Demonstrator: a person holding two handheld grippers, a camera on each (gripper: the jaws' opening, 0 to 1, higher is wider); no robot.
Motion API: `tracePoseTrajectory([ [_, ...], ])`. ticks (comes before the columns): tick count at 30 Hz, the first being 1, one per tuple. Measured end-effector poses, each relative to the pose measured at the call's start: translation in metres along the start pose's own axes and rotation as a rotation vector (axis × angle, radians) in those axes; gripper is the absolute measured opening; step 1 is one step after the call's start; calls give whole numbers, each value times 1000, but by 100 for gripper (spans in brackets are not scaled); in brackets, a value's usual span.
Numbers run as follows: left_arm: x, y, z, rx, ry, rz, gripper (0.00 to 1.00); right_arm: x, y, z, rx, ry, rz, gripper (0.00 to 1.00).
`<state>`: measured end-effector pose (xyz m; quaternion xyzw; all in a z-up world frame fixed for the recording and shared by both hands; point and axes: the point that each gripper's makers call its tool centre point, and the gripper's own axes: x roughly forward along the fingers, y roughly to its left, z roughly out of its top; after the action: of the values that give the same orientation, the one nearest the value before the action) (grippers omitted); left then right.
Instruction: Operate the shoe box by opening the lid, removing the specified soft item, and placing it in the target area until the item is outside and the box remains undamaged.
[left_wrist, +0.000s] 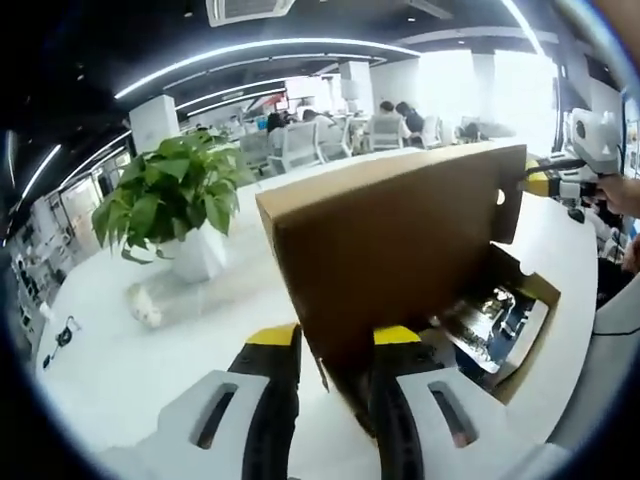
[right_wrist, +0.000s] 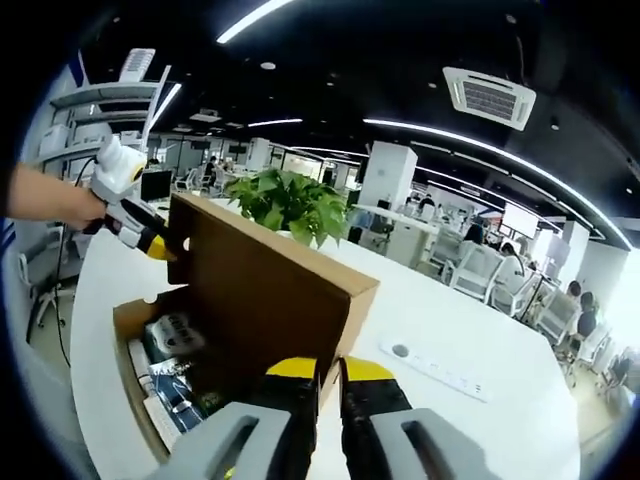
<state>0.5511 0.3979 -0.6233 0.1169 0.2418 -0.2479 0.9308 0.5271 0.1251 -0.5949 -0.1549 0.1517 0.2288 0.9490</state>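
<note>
Left gripper view: my left tongs (left_wrist: 334, 345) and right tongs (right_wrist: 331, 375) each pinch a corner of the raised lid (left_wrist: 390, 250), with the soft item somewhere below in the open box (right_wrist: 150, 345).

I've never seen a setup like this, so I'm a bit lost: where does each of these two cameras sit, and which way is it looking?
Left gripper view: rides on the left gripper, looking along its jaws at the raised lid, which they pinch.
Right gripper view: rides on the right gripper, pinching the lid's other corner; a hand shows at left.
Shared: the open shoe box, potted plant, white table, and each other's gripper.
</note>
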Motion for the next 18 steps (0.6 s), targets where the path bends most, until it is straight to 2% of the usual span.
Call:
tracePoseTrajectory([
  [6,4,1,-4,4,8,-2,24,3,-2,1,-7,3,-1,0],
  [18,11,-1,-25,-4,55,-4,23,8,-6,2,-6,6,0,0],
])
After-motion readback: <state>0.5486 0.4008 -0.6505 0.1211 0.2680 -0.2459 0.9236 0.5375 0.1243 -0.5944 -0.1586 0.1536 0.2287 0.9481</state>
